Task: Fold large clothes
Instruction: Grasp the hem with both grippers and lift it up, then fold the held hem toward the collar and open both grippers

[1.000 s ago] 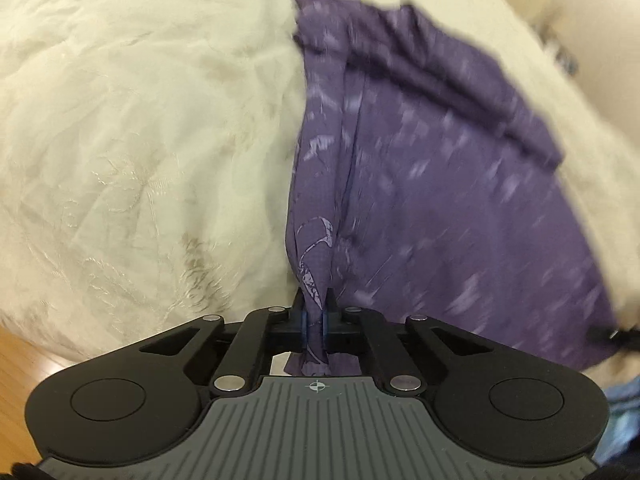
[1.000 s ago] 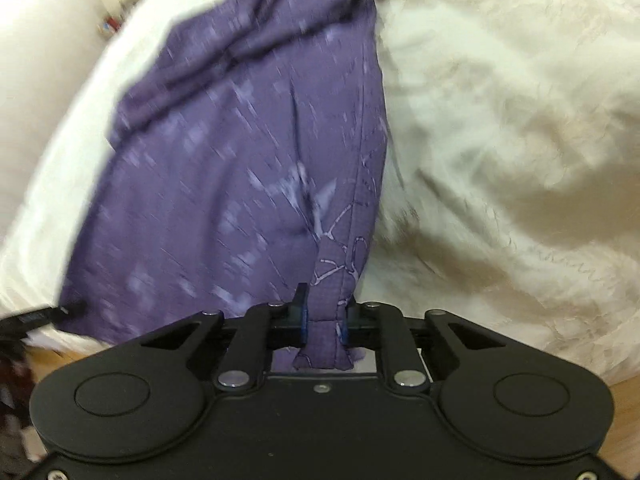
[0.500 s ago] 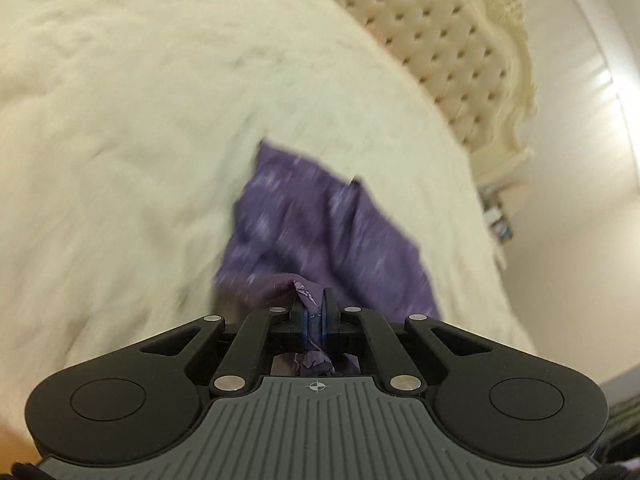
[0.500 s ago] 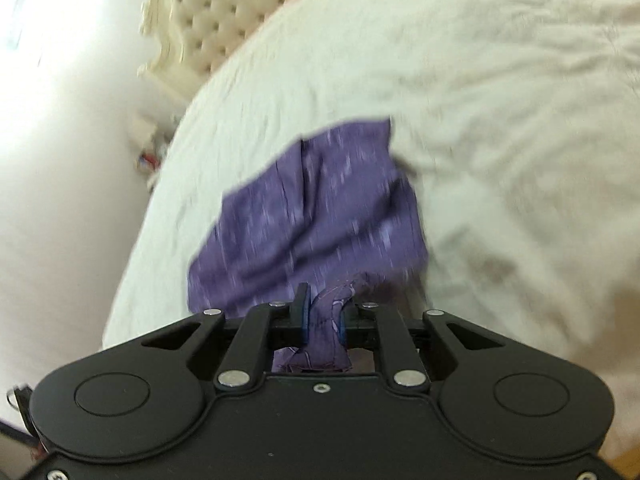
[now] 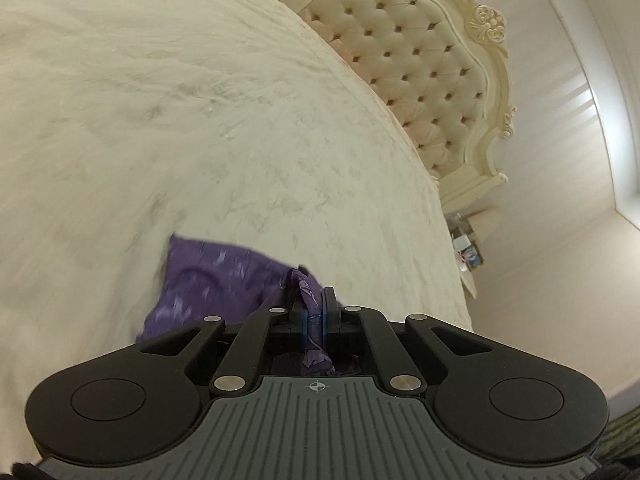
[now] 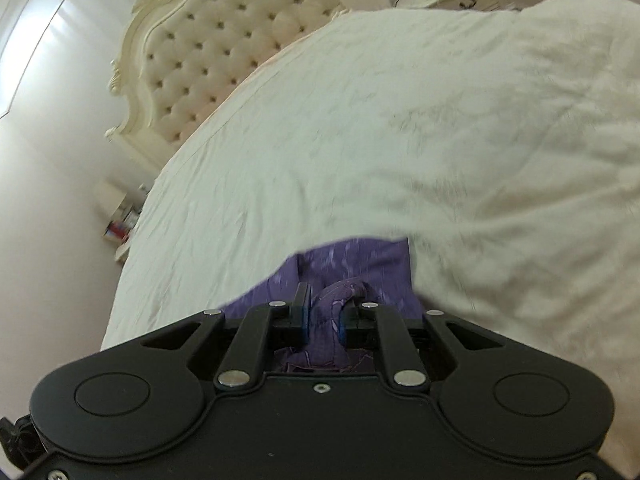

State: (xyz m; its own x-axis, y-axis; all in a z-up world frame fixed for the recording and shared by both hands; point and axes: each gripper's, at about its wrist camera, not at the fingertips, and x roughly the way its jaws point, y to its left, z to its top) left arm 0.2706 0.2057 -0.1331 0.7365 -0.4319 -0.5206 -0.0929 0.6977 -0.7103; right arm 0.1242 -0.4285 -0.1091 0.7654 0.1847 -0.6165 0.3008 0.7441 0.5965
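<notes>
Two tools, left tool and right tool, each clamp a bunched corner of the purple garment, lower centre, apparently raising it above the bed for folding.

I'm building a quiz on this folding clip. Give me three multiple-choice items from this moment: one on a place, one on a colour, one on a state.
1. Where does the garment lie?
A. on the bed
B. on a chair
C. on the floor

2. What colour is the garment?
A. red
B. purple
C. green

3. How are the grippers?
A. both open, clear of the cloth
B. only the left grips cloth
C. both shut on cloth

Key:
1 A: it hangs from the grippers onto the cream bed.
2 B: purple with a pale print in both views.
3 C: cloth is bunched in the left gripper and the right gripper.
</notes>
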